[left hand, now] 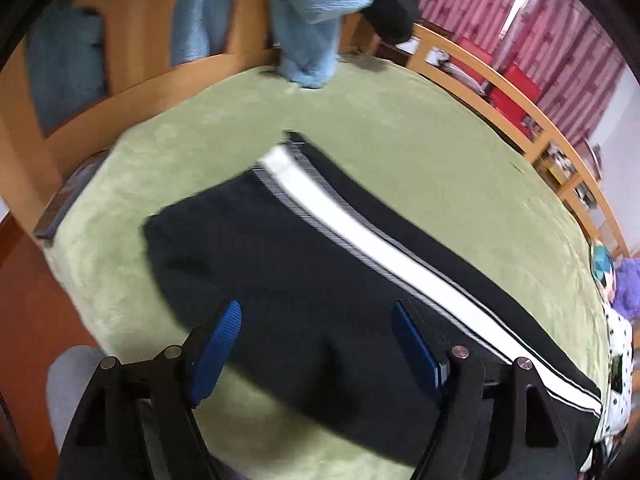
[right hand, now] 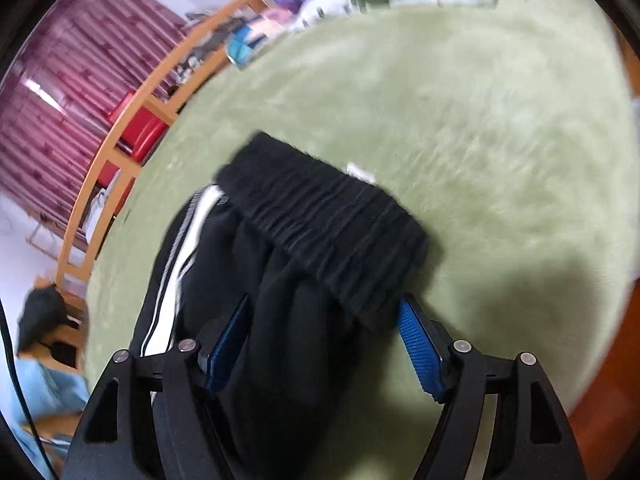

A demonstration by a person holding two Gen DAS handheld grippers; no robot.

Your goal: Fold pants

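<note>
Both grippers look alike — the left gripper and the right gripper have black angular linkage arms with round silver pivot screws. Ribbed blue pads line the fingers. At seven o'clock in the left view — possibly a grey sleeve, blurred.

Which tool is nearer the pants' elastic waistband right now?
Right. The right tool sits open just below the waistband; the left tool is open over the striped leg, no waistband in view.
</note>
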